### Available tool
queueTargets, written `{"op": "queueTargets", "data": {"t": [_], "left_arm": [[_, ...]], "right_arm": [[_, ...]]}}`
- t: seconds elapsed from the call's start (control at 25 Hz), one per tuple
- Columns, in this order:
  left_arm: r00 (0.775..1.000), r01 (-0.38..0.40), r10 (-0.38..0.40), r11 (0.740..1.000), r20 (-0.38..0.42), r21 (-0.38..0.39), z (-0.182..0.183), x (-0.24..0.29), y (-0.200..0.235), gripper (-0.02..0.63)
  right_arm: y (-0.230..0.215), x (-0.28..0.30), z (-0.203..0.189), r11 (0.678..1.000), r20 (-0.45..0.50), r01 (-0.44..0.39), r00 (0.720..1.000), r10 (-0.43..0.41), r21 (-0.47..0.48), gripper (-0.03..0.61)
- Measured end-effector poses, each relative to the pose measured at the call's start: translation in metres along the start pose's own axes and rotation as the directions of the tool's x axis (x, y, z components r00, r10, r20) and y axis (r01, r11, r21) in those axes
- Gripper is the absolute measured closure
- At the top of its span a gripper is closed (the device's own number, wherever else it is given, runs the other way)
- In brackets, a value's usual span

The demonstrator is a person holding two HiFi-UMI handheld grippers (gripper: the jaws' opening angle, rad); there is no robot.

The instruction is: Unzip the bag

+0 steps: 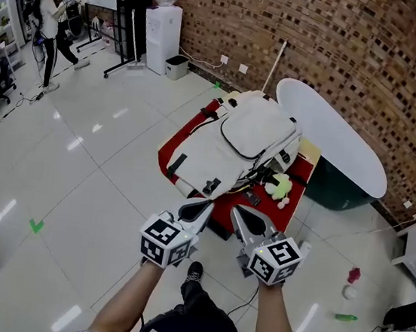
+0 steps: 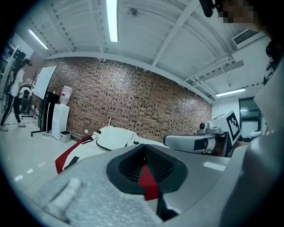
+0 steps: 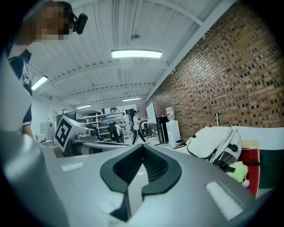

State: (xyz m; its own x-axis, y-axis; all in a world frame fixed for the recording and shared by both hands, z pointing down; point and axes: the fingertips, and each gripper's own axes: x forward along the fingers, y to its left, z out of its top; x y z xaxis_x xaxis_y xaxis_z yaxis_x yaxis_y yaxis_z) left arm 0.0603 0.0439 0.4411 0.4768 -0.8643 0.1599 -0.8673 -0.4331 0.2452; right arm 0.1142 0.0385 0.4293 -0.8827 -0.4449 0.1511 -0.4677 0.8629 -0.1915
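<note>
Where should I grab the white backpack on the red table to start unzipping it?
Probably the pull on the dark zipper curving round its upturned front panel, pinched from above: the white backpack lies flat on the red table, that face up. The pull itself is too small to make out.

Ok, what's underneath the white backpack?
The white backpack lies on a red tabletop, which shows around its edges. The area directly beneath the bag is covered, so I can't tell whether anything else is there.

grey left gripper [image 1: 206,204] and right gripper [image 1: 237,209] carry black-and-white marker cubes [image 1: 165,241].
</note>
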Motion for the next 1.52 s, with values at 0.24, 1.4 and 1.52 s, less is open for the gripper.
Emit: {"op": "queueTargets", "data": {"t": [0.24, 1.4, 1.52], "left_arm": [[0.997, -0.003, 0.005, 1.0, -0.073, 0.024, 0.004, 0.051, 0.048, 0.612], [0.826, 0.441, -0.419, 0.897, -0.376, -0.031, -0.01, 0.208, 0.199, 0.611], [0.785, 0.493, -0.465, 0.869, -0.409, -0.043, -0.016, 0.214, 0.196, 0.612]], "right_arm": [[-0.046, 0.052, 0.0, 1.0, -0.012, 0.006, 1.0, -0.006, 0.004, 0.572], [-0.214, 0.155, -0.023, 0.767, -0.244, 0.641, 0.747, -0.619, 0.015, 0.572], [-0.224, 0.144, -0.035, 0.715, -0.294, 0.699, 0.68, -0.671, -0.015, 0.571]]}}
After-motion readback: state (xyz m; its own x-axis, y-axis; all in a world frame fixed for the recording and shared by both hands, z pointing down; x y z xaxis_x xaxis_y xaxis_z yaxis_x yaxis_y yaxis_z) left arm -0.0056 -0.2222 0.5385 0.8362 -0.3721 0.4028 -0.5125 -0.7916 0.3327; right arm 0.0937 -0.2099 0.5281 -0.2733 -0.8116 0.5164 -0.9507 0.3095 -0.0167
